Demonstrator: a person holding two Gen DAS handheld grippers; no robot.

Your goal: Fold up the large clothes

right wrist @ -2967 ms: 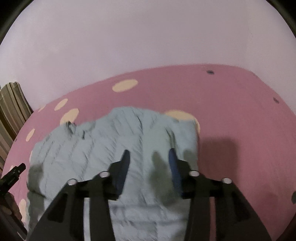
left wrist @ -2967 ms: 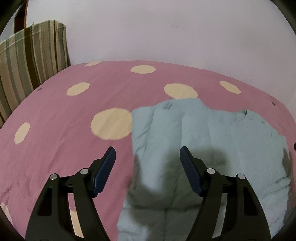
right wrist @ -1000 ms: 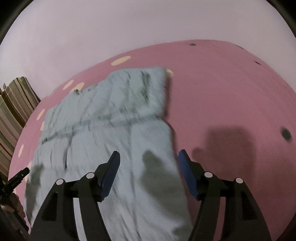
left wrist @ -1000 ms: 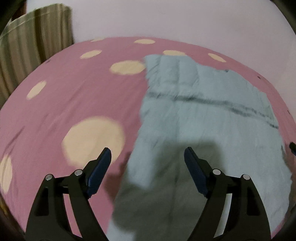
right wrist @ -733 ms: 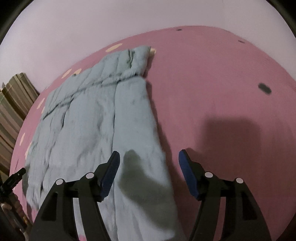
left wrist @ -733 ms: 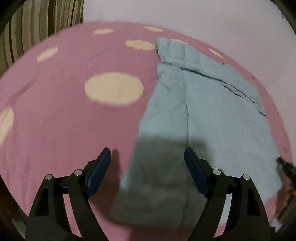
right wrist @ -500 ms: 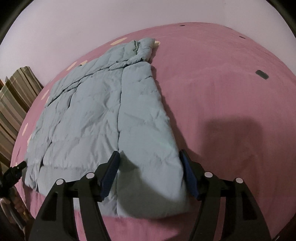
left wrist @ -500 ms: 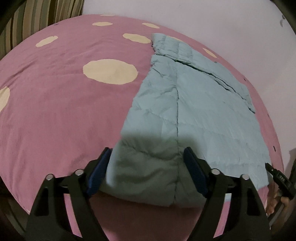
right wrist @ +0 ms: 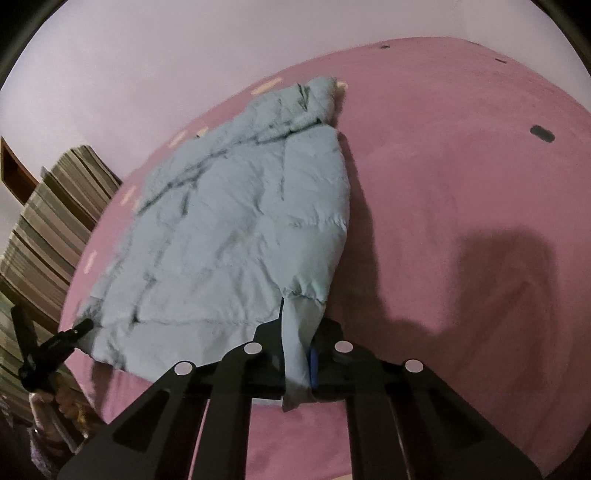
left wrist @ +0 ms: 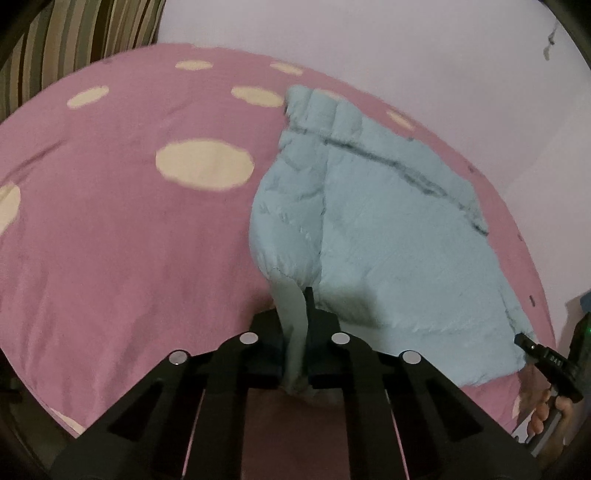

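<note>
A light blue quilted jacket (left wrist: 388, 221) lies flat on a pink bed cover with cream dots (left wrist: 110, 240). My left gripper (left wrist: 295, 332) is shut on the jacket's near left hem corner, which bunches up between the jaws. My right gripper (right wrist: 299, 354) is shut on the near right hem corner of the jacket (right wrist: 229, 229). The right gripper's tip also shows at the right edge of the left wrist view (left wrist: 532, 347), and the left gripper's tip at the left edge of the right wrist view (right wrist: 70, 336).
A striped pillow (left wrist: 74, 33) stands at the head of the bed, also seen in the right wrist view (right wrist: 48, 221). A pale wall (right wrist: 184, 55) runs behind the bed. The bed's near edge is just below both grippers.
Both grippers drew back from over the jacket to its near hem, then closed on the two hem corners. The corners now bunch up in the jaws.
</note>
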